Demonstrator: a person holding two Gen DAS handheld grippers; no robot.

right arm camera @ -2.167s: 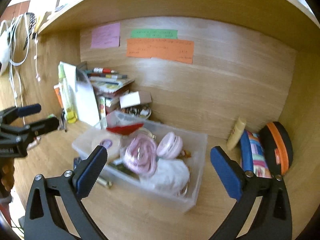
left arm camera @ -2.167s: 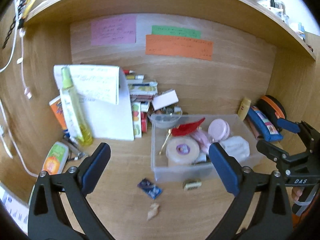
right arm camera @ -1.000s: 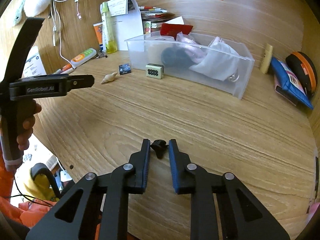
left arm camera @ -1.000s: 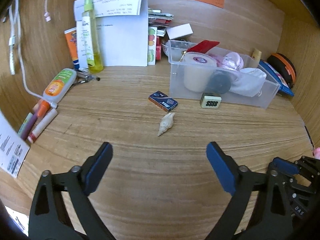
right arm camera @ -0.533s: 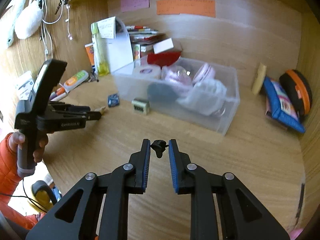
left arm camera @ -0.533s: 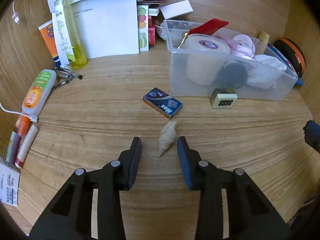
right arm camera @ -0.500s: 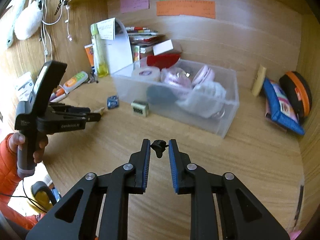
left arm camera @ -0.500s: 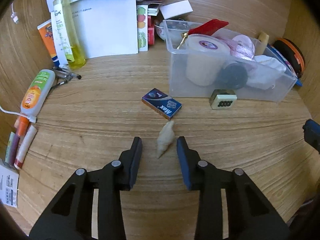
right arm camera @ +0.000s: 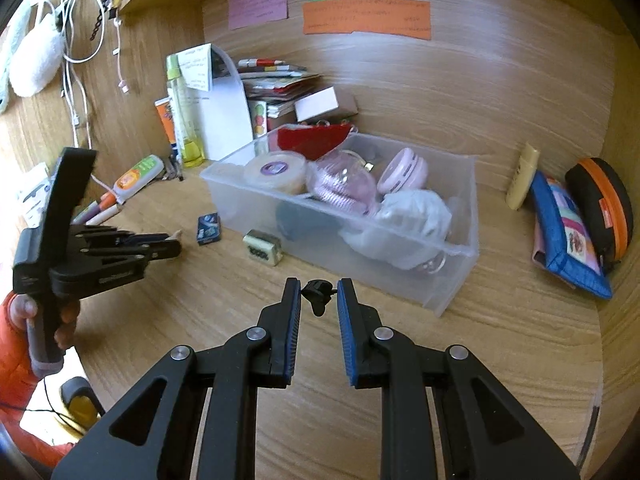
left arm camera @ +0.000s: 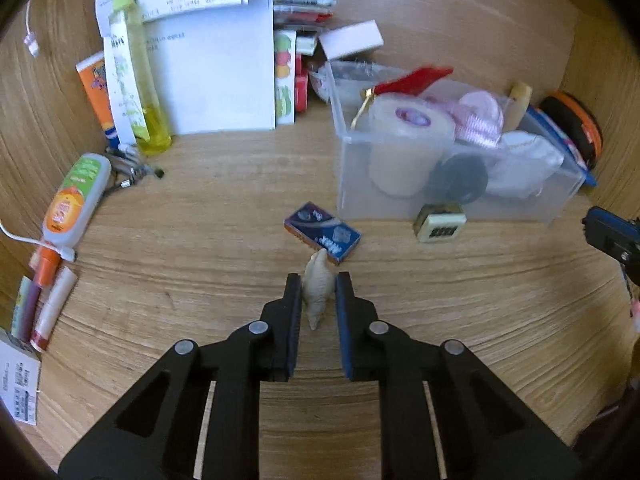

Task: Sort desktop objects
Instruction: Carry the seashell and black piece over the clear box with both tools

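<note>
- the small cream spiral seashell [left arm camera: 318, 290] lies on the wooden desk [left arm camera: 200, 240], pinched between the pads of my left tongs [left arm camera: 319, 284], which were just closing on it.
- a small blue box [left arm camera: 322, 238] lies just beyond the shell, near the clear plastic bin [left arm camera: 452, 208].
- my right tongs [right arm camera: 319, 290] pinch a small black clip [right arm camera: 318, 295] above the desk.

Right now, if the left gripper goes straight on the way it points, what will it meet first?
Holding the shell, the left gripper would probably first meet the small blue box lying just ahead on the desk. Depth is unclear.
</note>
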